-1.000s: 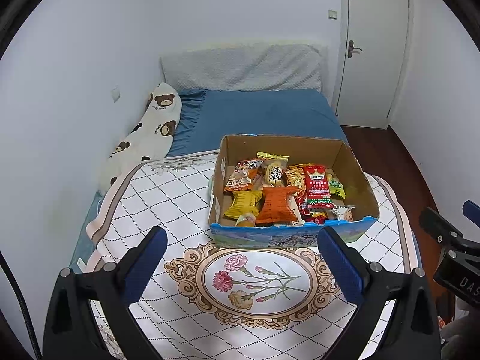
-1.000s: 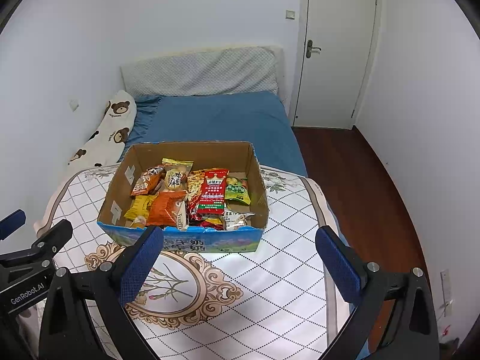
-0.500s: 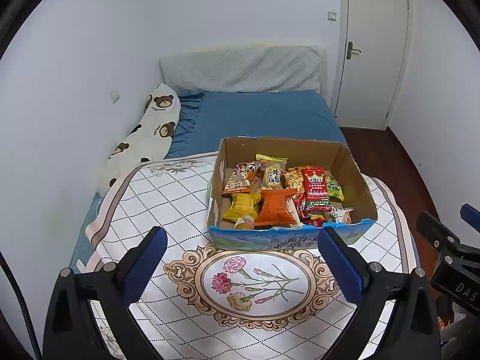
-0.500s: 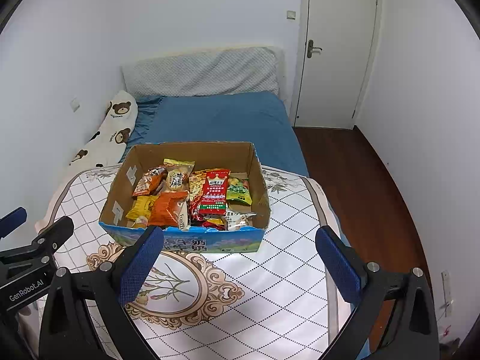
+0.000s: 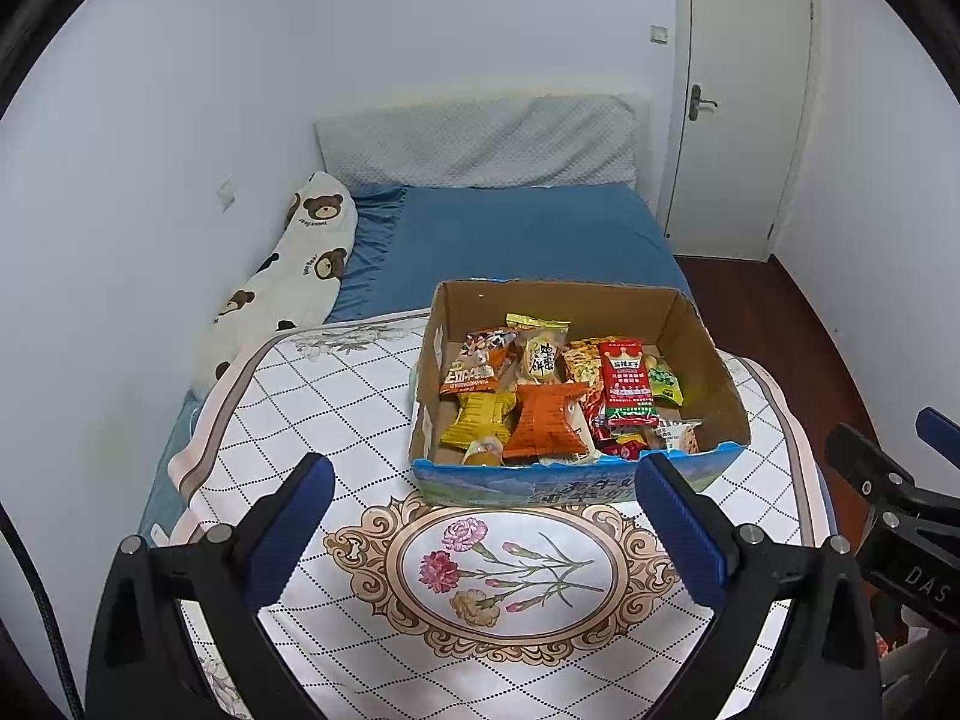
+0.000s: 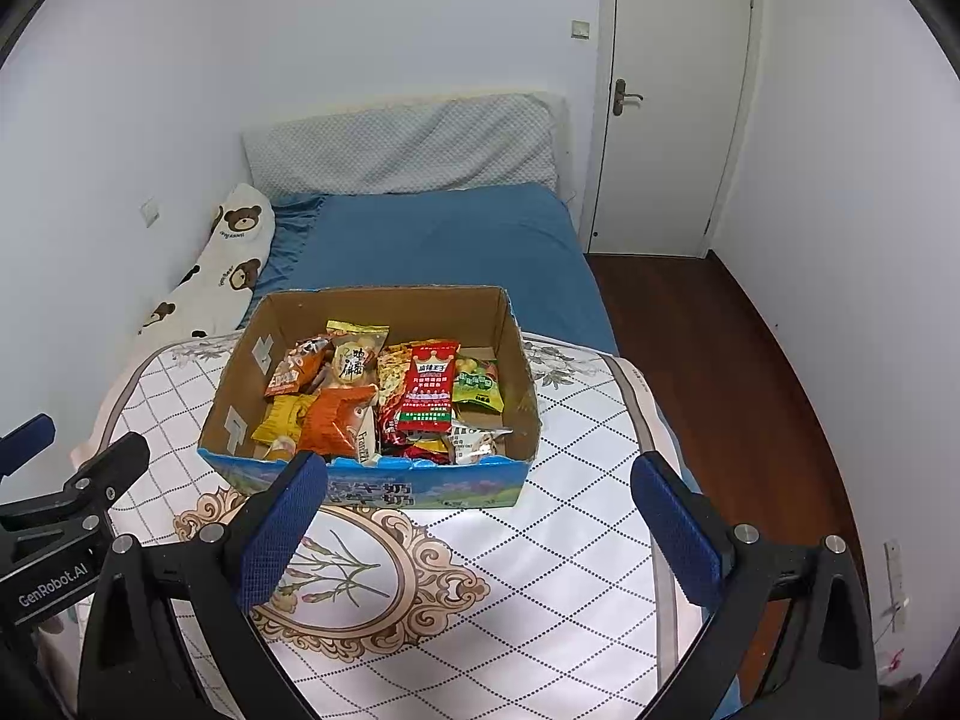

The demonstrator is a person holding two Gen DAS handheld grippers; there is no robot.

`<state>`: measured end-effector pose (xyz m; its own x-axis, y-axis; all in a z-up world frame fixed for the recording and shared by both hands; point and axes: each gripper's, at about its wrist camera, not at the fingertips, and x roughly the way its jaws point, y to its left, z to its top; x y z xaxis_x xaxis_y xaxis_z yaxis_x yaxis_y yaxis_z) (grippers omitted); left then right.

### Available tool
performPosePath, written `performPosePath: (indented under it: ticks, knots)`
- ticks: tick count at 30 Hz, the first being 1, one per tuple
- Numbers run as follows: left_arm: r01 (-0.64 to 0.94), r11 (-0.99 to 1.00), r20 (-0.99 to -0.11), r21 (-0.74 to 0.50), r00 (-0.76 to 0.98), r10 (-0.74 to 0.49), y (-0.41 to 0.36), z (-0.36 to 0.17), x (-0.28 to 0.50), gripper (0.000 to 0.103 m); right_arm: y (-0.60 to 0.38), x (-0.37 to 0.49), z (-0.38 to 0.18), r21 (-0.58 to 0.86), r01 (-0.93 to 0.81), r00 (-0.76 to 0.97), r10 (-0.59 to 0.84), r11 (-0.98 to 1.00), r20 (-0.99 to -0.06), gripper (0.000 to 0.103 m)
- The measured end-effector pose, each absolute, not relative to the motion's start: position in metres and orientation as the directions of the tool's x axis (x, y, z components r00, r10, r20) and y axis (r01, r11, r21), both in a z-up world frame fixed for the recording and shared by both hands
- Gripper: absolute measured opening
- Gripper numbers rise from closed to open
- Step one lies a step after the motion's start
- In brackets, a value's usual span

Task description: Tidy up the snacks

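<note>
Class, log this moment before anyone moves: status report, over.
Left gripper open, empty. Right gripper open, empty. Snacks all in box on cloth. Nothing in the way.

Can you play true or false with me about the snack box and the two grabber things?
1. The cardboard box sits on the patterned cloth. True.
2. The left gripper holds a snack. False: it is open and holds nothing.
3. The red packet lies inside the box. True.
4. The right gripper is shut. False: it is wide open.
5. The door stands open. False: it is closed.
</note>
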<state>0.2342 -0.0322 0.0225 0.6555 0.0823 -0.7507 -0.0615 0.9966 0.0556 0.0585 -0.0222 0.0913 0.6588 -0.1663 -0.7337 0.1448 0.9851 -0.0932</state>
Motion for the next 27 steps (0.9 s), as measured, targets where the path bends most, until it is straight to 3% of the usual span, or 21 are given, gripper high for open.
performPosePath:
  ticks: [27]
  knots:
    - [-0.056,0.997,-0.748,0.049,0.659,0.074,-0.0344,0.0234,0.2352,0.103,-0.0272,0.0569,0.0913,-0.077,0.164,0.660,-0.168,0.983,-0.733,0.103]
